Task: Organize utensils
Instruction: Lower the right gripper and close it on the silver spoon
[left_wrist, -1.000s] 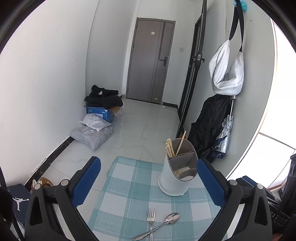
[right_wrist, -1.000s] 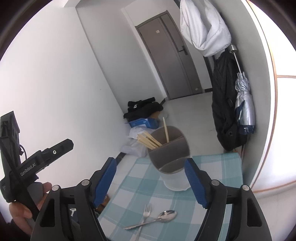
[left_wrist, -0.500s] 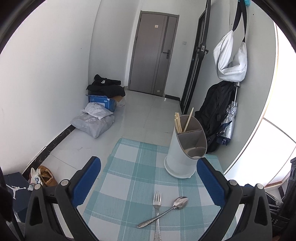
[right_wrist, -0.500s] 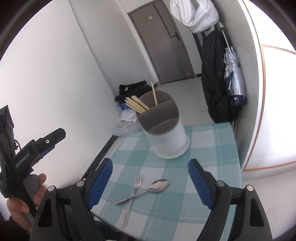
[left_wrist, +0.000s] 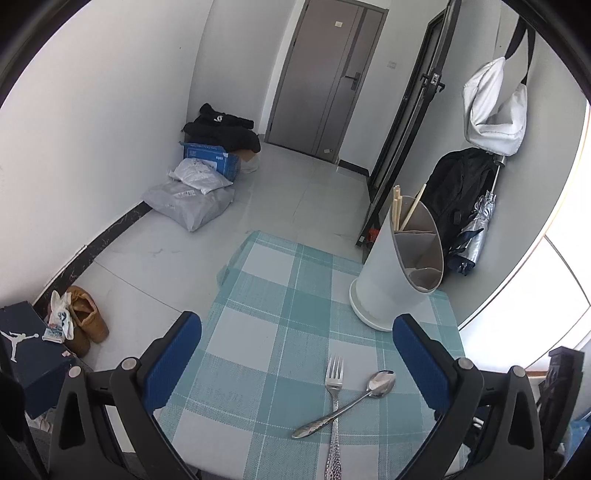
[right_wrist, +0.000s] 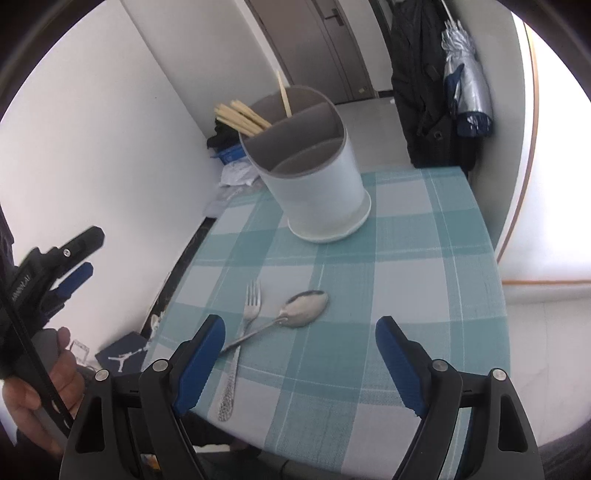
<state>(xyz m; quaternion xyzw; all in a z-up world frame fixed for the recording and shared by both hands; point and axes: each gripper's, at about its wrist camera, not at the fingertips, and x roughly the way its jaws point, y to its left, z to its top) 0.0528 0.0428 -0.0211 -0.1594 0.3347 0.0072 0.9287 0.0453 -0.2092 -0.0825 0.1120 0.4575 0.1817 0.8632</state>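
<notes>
On the checked cloth (right_wrist: 424, 258), near its front edge, spoon (right_wrist: 295, 312) and fork (right_wrist: 247, 314) lie crossed: spoon handle rests over the fork's shank, bowl toward the holder and off to the right. Fork long axis runs roughly straight away from the person, tines toward the utensil holder (right_wrist: 314, 184); spoon axis is diagonal, handle end low-left, bowl up-right.

Utensil holder stands upright behind them, well apart from both pieces. Chopsticks (right_wrist: 240, 118) fill its rear compartment; the nearer compartments look free, contents not fully visible.

Right gripper (right_wrist: 299, 365): jaws spread wide, nothing between them, hovering just short of the crossed handles. The spoon bowl lies ahead, between the finger lines; the fork's handle end lies close beside the left pad.

Left gripper (left_wrist: 295, 365): likewise spread and empty, above the cloth; both pieces sit toward its right finger.

Judgement: right gripper is the nearer. Spoon on top should go first; the jaws would need turning to close across its diagonal handle.
</notes>
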